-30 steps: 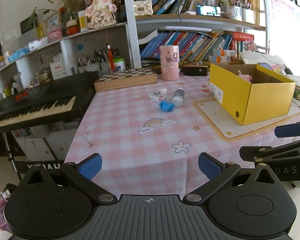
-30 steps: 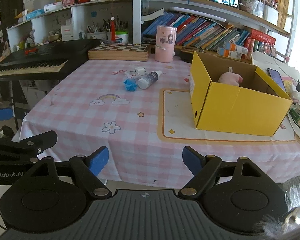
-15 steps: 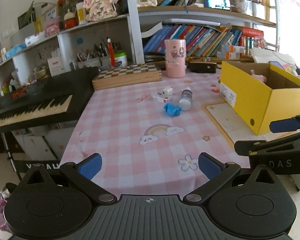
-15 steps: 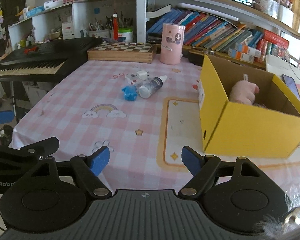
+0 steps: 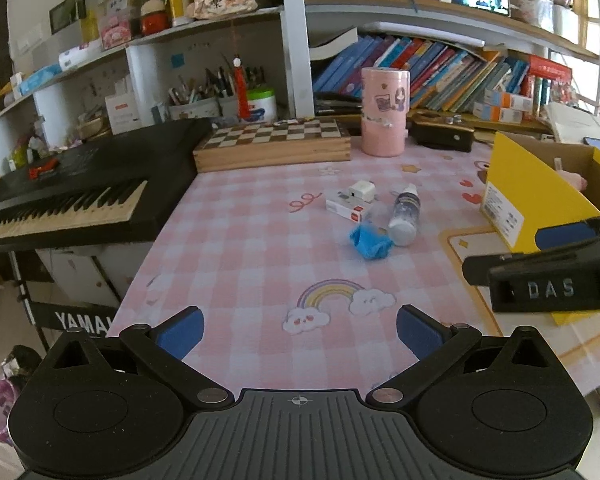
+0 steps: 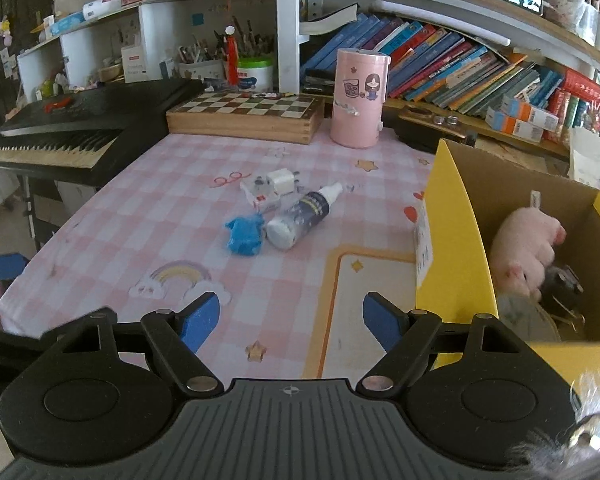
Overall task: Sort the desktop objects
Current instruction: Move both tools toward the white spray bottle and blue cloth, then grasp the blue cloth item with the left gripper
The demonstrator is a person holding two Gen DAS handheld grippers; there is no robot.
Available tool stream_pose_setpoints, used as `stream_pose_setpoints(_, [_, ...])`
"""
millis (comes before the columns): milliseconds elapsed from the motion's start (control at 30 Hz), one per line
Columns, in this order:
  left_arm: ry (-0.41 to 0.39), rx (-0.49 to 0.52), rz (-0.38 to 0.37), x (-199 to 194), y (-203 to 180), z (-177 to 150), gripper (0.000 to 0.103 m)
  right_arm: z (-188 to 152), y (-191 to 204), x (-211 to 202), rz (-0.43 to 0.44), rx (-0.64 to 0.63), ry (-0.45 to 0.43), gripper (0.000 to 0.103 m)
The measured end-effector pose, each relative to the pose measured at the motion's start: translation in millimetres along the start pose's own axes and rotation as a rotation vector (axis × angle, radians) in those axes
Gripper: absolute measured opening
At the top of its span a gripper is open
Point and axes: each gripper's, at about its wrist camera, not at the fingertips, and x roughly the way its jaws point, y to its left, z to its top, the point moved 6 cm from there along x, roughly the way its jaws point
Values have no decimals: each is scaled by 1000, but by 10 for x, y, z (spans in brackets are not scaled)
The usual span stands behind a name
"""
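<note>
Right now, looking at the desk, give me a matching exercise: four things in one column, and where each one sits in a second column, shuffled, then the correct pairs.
Things
1. spray bottle
2. pink plush toy
3. pink cylinder tin
4. blue crumpled object

Places
A. inside the yellow box
B. standing upright by the chessboard box
C. lying on its side on the tablecloth, cap pointing toward the shelves
D. just left of the bottle's base

Pairs: 1-C, 2-A, 3-B, 4-D

"YAMAH" on keyboard stand [image 5: 82,322], "DAS" on right gripper [image 5: 548,289]
</note>
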Motion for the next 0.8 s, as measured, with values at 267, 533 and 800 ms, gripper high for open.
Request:
stream_pose_setpoints(267, [14, -23, -12, 319, -125, 170, 103, 350, -206, 361, 12, 72, 25, 79])
stream_pose_setpoints(533, [22, -47, -27, 692, -252, 352, 102, 603, -367, 840, 28, 139, 94, 66])
stream_pose_setpoints(800, [54, -19, -19, 1085, -384, 474, 97, 730, -321, 1290, 53, 107, 135, 61])
